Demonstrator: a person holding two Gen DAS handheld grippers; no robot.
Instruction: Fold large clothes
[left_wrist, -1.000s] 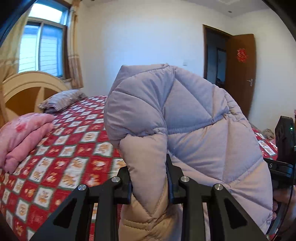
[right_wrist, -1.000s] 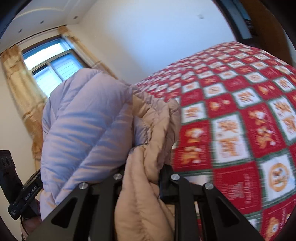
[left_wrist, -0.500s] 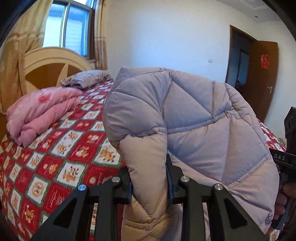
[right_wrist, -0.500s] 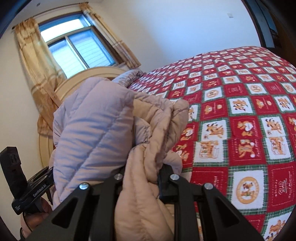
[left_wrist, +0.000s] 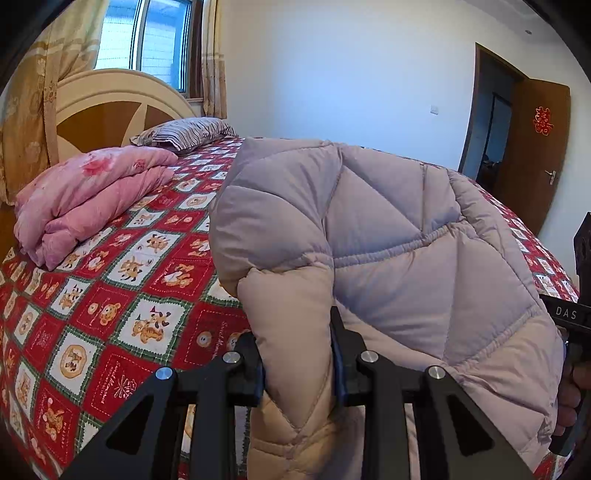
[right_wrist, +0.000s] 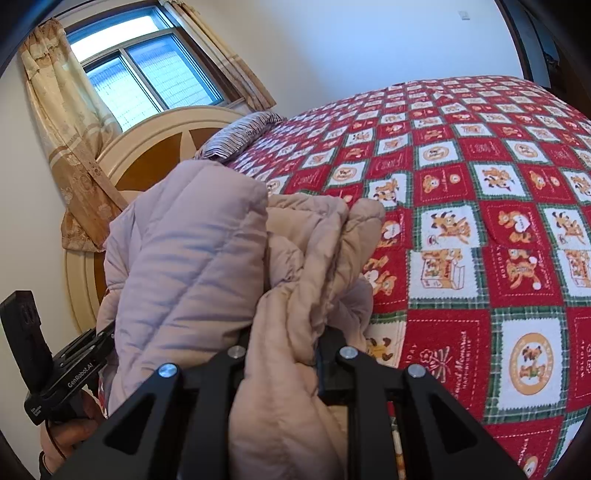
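Observation:
A quilted puffer jacket (left_wrist: 388, 243), pale lilac outside with a beige lining, hangs bunched in the air above the bed. My left gripper (left_wrist: 297, 350) is shut on a beige fold of its edge. In the right wrist view the same jacket (right_wrist: 192, 251) bulges to the left, and my right gripper (right_wrist: 282, 354) is shut on a thick beige bunch of it. Each gripper's handle, with a hand on it, shows at the edge of the other's view. The jacket's lower part is hidden below both frames.
Under the jacket lies the bed (left_wrist: 110, 295) with its red and white patterned bedspread (right_wrist: 480, 221). A folded pink quilt (left_wrist: 88, 199) and a striped pillow (left_wrist: 184, 133) sit near the headboard (left_wrist: 110, 107). A window (right_wrist: 147, 77) with curtains is behind; a brown door (left_wrist: 532, 147) stands open at right.
Both grippers have carried the jacket sideways and slightly down over the bed. The headboard, quilt and pillow have slid further into both views. The grips are unchanged.

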